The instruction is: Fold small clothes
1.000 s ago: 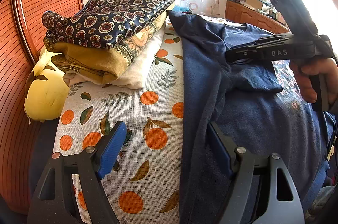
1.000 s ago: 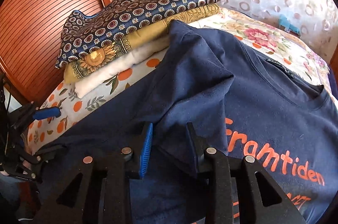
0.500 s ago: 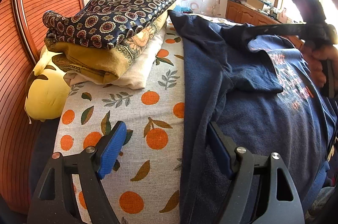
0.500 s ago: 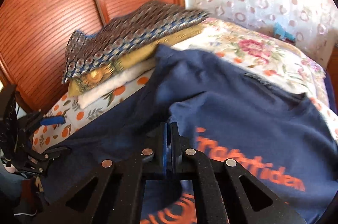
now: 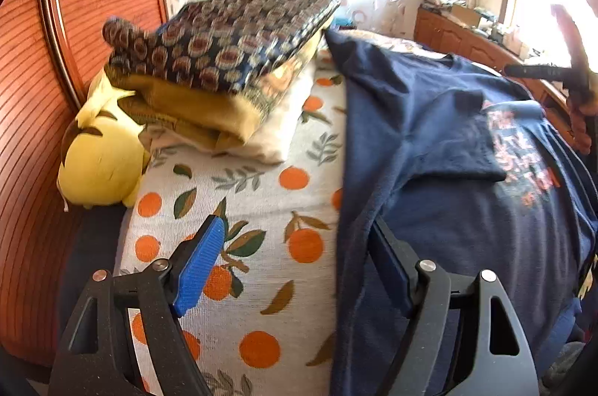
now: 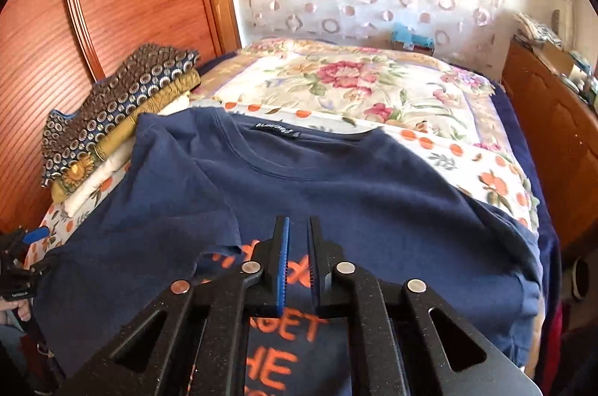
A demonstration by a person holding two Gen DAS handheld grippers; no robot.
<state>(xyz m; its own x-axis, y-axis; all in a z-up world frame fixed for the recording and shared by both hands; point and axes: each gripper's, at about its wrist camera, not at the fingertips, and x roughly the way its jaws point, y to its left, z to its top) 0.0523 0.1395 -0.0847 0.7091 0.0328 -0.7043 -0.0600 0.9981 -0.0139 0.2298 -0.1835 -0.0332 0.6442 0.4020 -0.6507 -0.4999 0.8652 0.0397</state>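
1. right gripper (image 6: pixel 297 263): jaws opening, gap narrow, nothing between the pads. it pinched the left sleeve a moment ago; that sleeve now lies folded in over the chest of the navy blue cotton t-shirt with orange lettering (image 6: pixel 336 186), just left of the fingertips.
2. same gripper has swung right and lifted a bit since a second ago. collar and label are now straight ahead of it, orange print directly under the jaws.
3. left gripper (image 5: pixel 295 261): spread wide, pinching nothing, barely moved. its right pad sits at the shirt's folded left edge, left pad over the white bedsheet with orange fruit print (image 5: pixel 239 194). contact with the cloth: cannot tell.
4. meaning for the task, my read: left sleeve fold is done and released. the sleeve on the other side is flat and unfolded, off to the right of the right gripper, so likely the next target.
5. shirt location: spread face up on the bed, below and ahead of both grippers, hem toward the person.
6. containers: none in view. nearest thing is the stack of folded patterned fabrics (image 5: pixel 224 59), ahead-left of the left gripper, dark medallion print on top, mustard and white below. likely where the finished shirt goes.
7. yellow plush toy (image 5: pixel 101 160) sits left of the stack, not relevant.
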